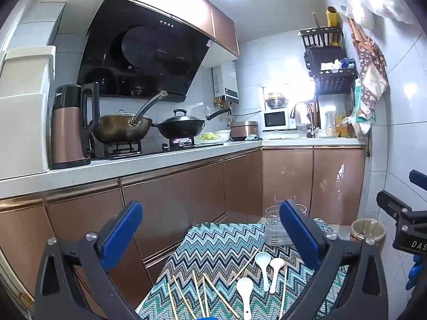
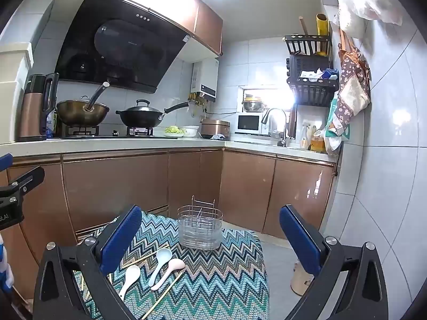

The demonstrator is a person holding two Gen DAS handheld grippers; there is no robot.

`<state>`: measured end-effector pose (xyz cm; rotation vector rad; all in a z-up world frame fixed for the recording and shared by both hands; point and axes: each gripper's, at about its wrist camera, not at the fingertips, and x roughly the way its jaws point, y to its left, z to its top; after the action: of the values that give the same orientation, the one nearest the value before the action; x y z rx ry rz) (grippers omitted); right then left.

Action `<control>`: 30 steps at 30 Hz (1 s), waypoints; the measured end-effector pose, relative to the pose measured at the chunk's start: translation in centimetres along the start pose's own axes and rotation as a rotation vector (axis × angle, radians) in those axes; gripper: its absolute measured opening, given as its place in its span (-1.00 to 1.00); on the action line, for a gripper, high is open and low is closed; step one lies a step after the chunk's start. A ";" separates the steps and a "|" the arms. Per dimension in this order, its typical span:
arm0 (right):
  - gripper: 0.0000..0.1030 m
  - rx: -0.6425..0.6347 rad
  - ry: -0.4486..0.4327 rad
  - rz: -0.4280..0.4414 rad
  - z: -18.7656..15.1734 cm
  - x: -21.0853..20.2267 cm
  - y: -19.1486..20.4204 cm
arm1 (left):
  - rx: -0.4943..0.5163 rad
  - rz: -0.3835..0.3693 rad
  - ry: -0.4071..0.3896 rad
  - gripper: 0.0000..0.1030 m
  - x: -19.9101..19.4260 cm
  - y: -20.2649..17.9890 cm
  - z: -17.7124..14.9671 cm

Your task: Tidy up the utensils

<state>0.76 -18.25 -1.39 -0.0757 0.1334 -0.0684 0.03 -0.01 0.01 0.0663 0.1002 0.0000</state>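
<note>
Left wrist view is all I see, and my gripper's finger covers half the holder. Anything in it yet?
Observer: No. From the right wrist, the holder shows whole, with no utensils in it.
Operator: Is the right gripper carrying anything?
Observer: No. The right gripper is open, with nothing between its fingers.
Operator: Does the holder have a handle?
Observer: Yes. A wire frame rises upright from its back rim.
</note>
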 end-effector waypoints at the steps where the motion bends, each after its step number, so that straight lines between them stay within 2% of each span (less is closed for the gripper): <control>1: 1.00 -0.001 0.005 0.003 0.0 0.0 0.0 | 0.002 -0.001 -0.004 1.00 0.0 0.0 0.0; 14: 1.00 0.004 -0.024 -0.006 0.2 -0.6 -0.2 | 0.015 0.010 -0.007 1.00 -0.4 -0.9 0.2; 18: 1.00 0.006 -0.034 -0.014 0.3 -0.9 0.2 | 0.001 -0.013 0.007 1.00 0.0 0.3 -0.1; 30: 1.00 0.041 -0.034 -0.015 -0.2 -0.6 -0.2 | -0.030 -0.024 0.018 1.00 0.1 0.6 -0.1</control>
<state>0.13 -18.43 -1.48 -0.0370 0.0974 -0.0850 0.10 0.63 -0.07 0.0353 0.1188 -0.0217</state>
